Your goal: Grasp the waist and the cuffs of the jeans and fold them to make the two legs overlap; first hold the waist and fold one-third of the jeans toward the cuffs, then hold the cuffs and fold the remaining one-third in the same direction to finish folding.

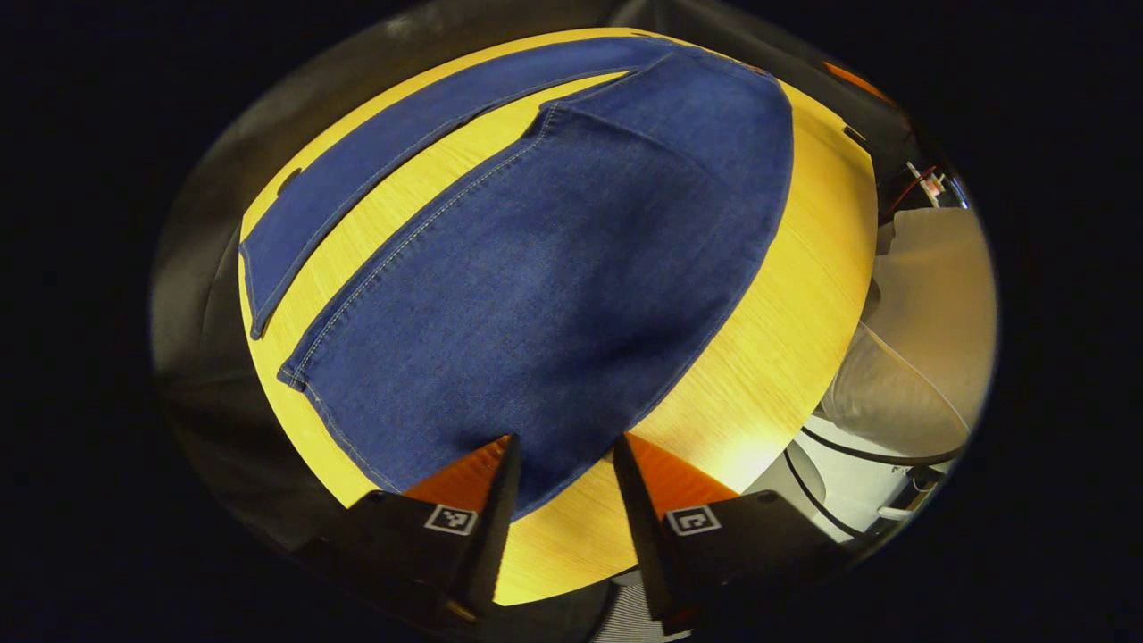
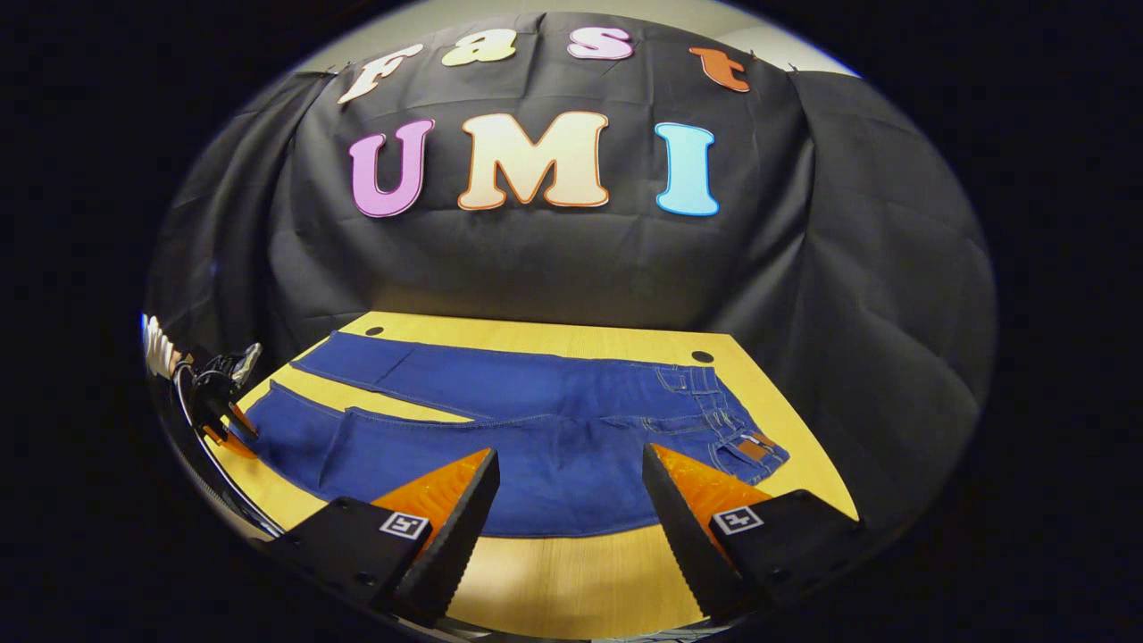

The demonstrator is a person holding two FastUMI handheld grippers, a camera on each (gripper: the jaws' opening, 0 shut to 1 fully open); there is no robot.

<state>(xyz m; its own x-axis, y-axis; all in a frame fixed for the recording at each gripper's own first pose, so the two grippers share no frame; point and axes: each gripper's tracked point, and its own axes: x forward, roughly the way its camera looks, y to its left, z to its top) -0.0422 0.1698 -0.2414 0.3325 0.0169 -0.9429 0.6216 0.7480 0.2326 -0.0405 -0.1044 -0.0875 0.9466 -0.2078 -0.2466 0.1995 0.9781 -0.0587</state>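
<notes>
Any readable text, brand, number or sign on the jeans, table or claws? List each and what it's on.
No quotable text on any of them.
Brown patch at the waist of the jeans: too small to read.
Square markers on the left claw and right claw: black-and-white coded patterns, not words.
Table: plain wood, no writing visible.

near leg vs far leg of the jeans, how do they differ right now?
In the right gripper view, the near leg lies by the table's front edge, the far leg by the booth wall. Bare tabletop separates them toward the cuffs, so they don't yet overlap. In the left gripper view, the near leg's thigh looks broader. Both lie flat, same blue denim.
</notes>
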